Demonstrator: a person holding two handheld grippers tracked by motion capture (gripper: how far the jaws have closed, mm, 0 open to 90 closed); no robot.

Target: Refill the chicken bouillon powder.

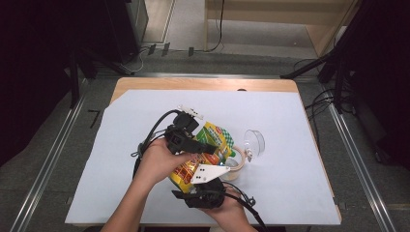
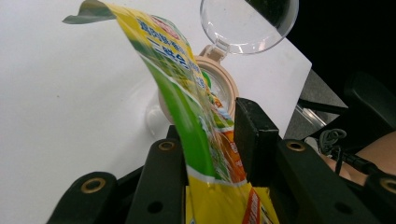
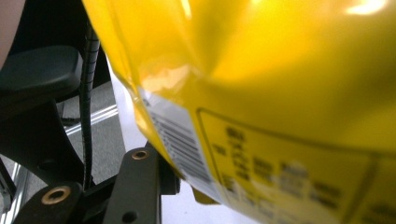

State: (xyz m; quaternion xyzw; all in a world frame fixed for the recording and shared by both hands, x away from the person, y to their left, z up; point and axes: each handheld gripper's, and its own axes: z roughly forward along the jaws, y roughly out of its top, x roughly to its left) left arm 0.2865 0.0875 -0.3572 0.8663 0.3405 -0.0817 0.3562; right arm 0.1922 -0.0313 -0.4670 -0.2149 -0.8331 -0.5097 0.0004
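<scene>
A yellow and green snack bag (image 1: 209, 150) is held above the middle of the worktop (image 1: 121, 159), which is covered by a pale sheet, between the person's two hands. The left hand-held gripper (image 1: 205, 147) reaches in from the left, and in the left gripper view its two black jaws stand on either side of the bag (image 2: 205, 140), the right one against the printed film, so it looks clamped on the bag. The right hand-held gripper (image 1: 205, 186) sits lower, nearer the person, under a grey three-cornered plate; in the right gripper view the bag (image 3: 280, 93) with its barcode lies right over one jaw, but I cannot tell whether the jaws pinch it. Just beyond the bag stands a small jar (image 1: 235, 164) with a beige rim, its clear hinged lid (image 1: 254, 141) flipped open; the left gripper view shows the jar mouth (image 2: 219, 84) directly behind the bag's drooping top edge
</scene>
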